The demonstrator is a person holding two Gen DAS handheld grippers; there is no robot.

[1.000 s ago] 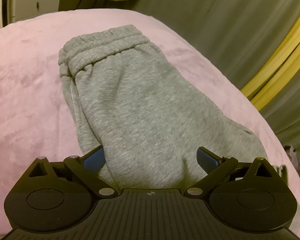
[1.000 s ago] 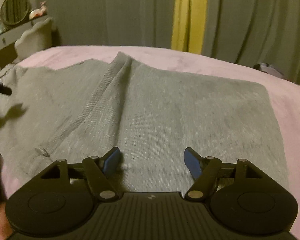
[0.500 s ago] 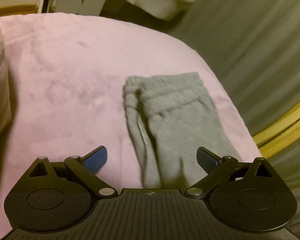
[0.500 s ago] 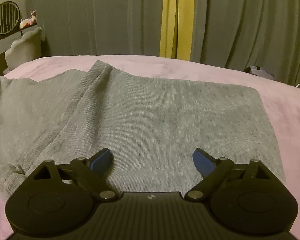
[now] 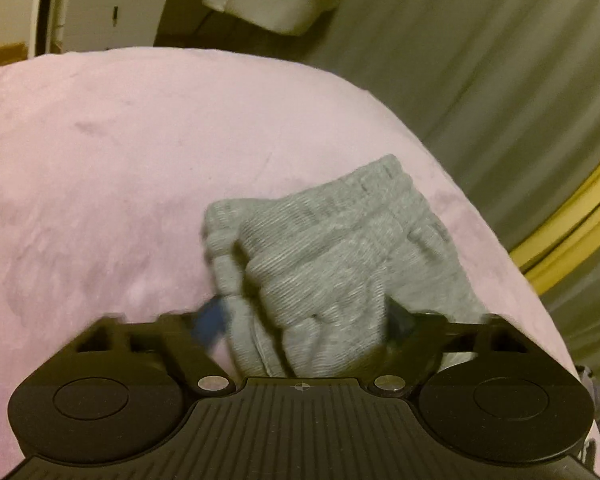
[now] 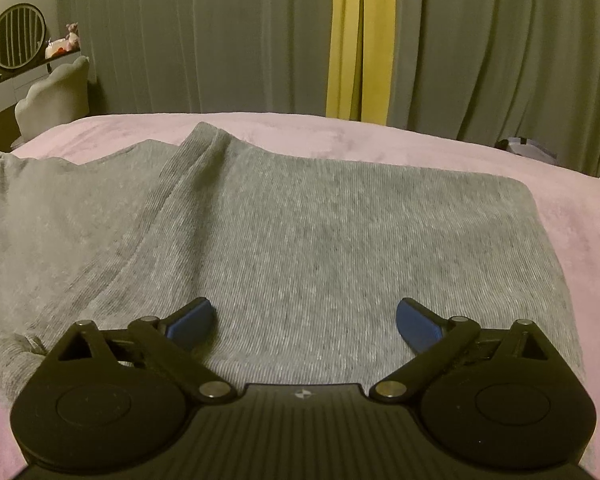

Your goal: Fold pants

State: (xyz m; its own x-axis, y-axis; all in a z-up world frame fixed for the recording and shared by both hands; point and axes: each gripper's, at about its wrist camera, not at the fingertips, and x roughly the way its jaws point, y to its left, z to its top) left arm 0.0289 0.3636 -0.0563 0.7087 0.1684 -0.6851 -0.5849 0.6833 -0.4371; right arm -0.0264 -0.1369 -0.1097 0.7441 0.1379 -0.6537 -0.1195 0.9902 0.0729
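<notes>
Grey sweatpants lie on a pink bed cover [image 5: 120, 160]. In the left wrist view the elastic waistband end of the pants [image 5: 340, 248] is bunched into folds between the blue pads of my left gripper [image 5: 304, 320]. Its jaws are closing and squeeze the cloth from both sides. In the right wrist view the pants [image 6: 320, 220] lie folded flat, with a ridge running toward the far left. My right gripper [image 6: 304, 320] hovers low over the near edge of that cloth, its jaws opening wide with nothing pinched between the pads.
Grey curtains [image 6: 180, 40] with a yellow strip [image 6: 360, 40] hang behind the bed. A pale padded chair [image 6: 56, 96] and a dresser with a round mirror [image 6: 18, 40] stand at the far left. The pink cover [image 6: 580, 208] shows bare to the right of the pants.
The left gripper has moved along the pants to the waistband end and its jaws have closed in on the cloth, bunching it. The right gripper's jaws have spread wider; it has barely shifted.
</notes>
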